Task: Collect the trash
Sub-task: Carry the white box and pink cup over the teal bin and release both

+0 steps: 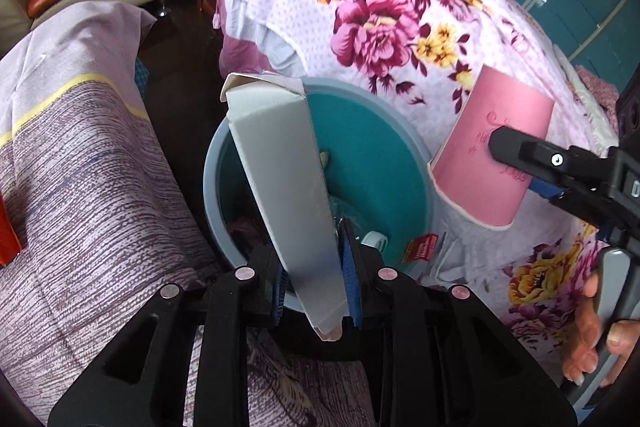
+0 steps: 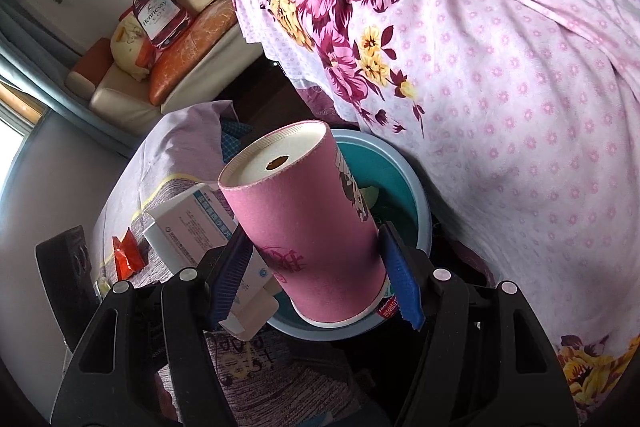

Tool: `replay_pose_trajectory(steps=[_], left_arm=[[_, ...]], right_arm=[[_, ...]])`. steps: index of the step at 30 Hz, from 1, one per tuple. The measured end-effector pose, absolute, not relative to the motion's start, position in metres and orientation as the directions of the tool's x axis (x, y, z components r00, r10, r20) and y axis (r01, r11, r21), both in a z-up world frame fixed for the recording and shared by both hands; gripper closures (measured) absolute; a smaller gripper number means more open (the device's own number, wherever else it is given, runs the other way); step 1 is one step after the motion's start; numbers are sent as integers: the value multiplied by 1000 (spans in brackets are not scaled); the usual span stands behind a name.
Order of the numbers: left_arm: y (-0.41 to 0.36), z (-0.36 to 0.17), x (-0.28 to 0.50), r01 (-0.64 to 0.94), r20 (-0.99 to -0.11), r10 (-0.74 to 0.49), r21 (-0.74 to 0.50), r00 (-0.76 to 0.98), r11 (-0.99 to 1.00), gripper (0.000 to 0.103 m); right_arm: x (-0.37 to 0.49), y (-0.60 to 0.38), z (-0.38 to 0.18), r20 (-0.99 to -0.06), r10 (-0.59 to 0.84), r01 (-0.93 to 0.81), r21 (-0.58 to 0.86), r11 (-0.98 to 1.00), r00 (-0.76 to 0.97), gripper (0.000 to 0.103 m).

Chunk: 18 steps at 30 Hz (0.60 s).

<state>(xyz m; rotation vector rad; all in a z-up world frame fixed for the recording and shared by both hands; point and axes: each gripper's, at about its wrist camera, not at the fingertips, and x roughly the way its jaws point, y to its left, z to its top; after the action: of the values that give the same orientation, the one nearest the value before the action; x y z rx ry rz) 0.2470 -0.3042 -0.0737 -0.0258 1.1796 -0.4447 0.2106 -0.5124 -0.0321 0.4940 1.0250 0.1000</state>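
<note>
A round blue bin (image 1: 212, 187) with a teal inside stands on the floor between two cloth-covered pieces of furniture. My left gripper (image 1: 312, 267) is shut on a long white carton (image 1: 280, 163), which stands on end over the bin's near rim. My right gripper (image 2: 314, 231) is shut on a pink paper cup (image 2: 308, 211), held tilted above the bin (image 2: 424, 211) with its base pointing away. In the left wrist view the cup (image 1: 480, 131) hangs over the bin's right edge, one black finger (image 1: 520, 147) across it. The carton (image 2: 192, 223) shows at left in the right wrist view.
A floral pink bedspread (image 1: 400, 7) drapes down right of the bin. A striped purple cloth (image 1: 80, 167) covers the left side, with an orange wrapper (image 2: 128, 255) on it. Scraps and a red packet (image 1: 424, 247) lie inside the bin. A person's hand (image 1: 592, 339) grips the right handle.
</note>
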Motion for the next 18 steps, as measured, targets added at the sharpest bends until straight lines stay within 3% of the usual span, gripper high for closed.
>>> replay_pose_trajectory(steps=[1,3,4,13,18], left_arm=[[-305,-75,248,321,-888,-343,-242,308,916,67],[-304,-76,249,315,-888,-335,-236,314,919,43],[-303,-76,249,309,-887,-331,-232,322,923,39],[-281,-75,240,262,-887,-337,-260,316,929,36],[-266,-66,232,234,-874,-338,-268,350,935,20]], right_arm=[[212,-511,-34,-797,307,146,437,887,520,41],[211,-510,-36,-801,308,146,436,888,513,41],[212,-510,-36,-802,308,148,435,888,511,41],[219,-505,-43,-813,306,152,428,891,495,40],[222,-500,-46,-823,306,154,421,894,479,40]])
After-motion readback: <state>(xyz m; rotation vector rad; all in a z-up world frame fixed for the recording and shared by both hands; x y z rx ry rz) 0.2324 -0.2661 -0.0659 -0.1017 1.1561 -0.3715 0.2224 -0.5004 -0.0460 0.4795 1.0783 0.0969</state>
